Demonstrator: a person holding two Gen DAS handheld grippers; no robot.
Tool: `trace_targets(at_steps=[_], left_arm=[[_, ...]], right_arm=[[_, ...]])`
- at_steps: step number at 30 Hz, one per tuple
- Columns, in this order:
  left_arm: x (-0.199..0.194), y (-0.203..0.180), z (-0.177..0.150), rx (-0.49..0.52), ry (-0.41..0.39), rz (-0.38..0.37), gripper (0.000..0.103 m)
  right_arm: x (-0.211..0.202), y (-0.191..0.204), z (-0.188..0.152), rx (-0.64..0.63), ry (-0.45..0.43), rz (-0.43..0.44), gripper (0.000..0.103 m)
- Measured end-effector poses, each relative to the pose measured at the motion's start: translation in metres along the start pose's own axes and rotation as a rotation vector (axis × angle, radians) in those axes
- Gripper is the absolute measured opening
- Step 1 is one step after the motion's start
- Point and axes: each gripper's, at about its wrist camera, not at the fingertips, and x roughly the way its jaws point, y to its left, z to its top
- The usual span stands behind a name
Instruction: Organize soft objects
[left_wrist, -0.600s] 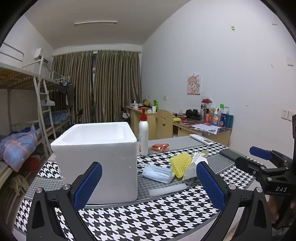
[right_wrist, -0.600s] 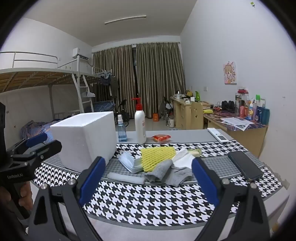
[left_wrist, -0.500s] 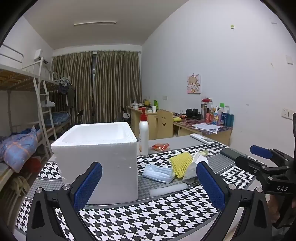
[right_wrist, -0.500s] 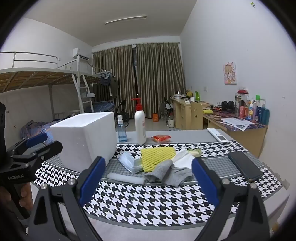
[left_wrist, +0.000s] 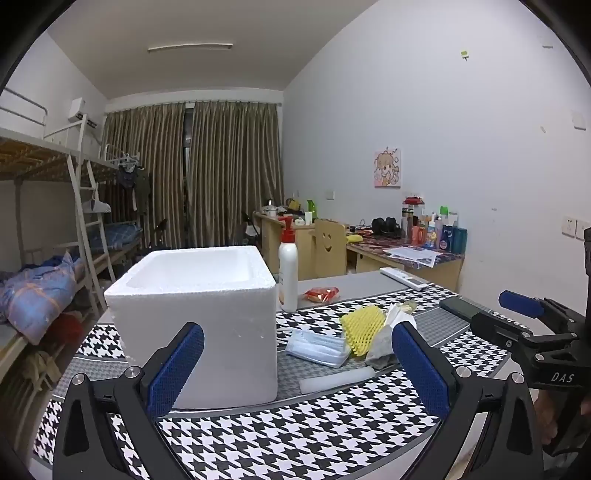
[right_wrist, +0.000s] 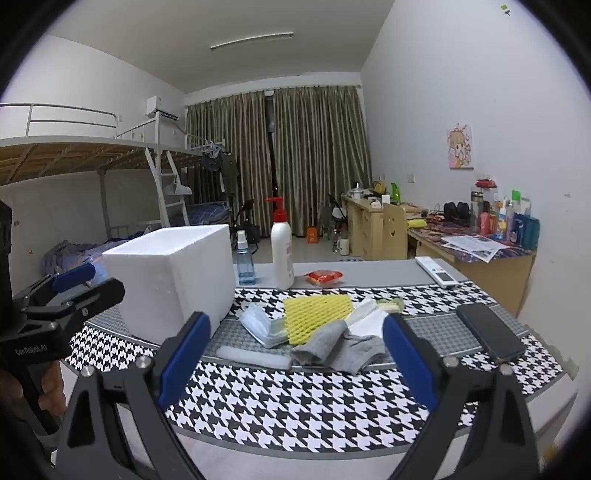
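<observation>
Basically nothing has moved since half a second ago: both grippers hang at the near edge of the table and the pile looks the same.

Going left to right in the right wrist view. Left gripper (right_wrist: 79, 282) pokes in at the far left, spread wide with nothing in it. Next is one white foam box (right_wrist: 173, 275), open-topped, sitting behind and left of the right gripper's left jaw. Behind it stand two bottles: one small blue spray bottle (right_wrist: 245, 258) and one white pump bottle (right_wrist: 282, 254). Then one red snack packet (right_wrist: 325, 277) further back.

Right gripper (right_wrist: 295, 354) is also wide open and empty, and the soft stuff sits just beyond the gap between its jaws: one white foam stick (right_wrist: 253, 356), one pack of face masks (right_wrist: 260, 325), one yellow foam net (right_wrist: 317, 315), one grey sock (right_wrist: 338, 349), plus some white tissue (right_wrist: 369, 317) tucked behind. All of it overlaps in one heap on the houndstooth cloth (right_wrist: 295, 398).

Past the right jaw: one black phone (right_wrist: 489, 332) and, further back, one white remote (right_wrist: 436, 271).

Left wrist view shows the left gripper (left_wrist: 295, 365) with the box right behind its left jaw.
</observation>
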Motion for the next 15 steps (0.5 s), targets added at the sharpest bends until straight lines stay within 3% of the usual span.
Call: trace_targets(at_steps=[15], left_arm=[[-0.0019, -0.0028, 0.0022, 0.022, 0.009, 0.011, 0.102]], right_arm=[[0.0030, -0.0011, -0.0013, 0.007, 0.004, 0.008, 0.096]])
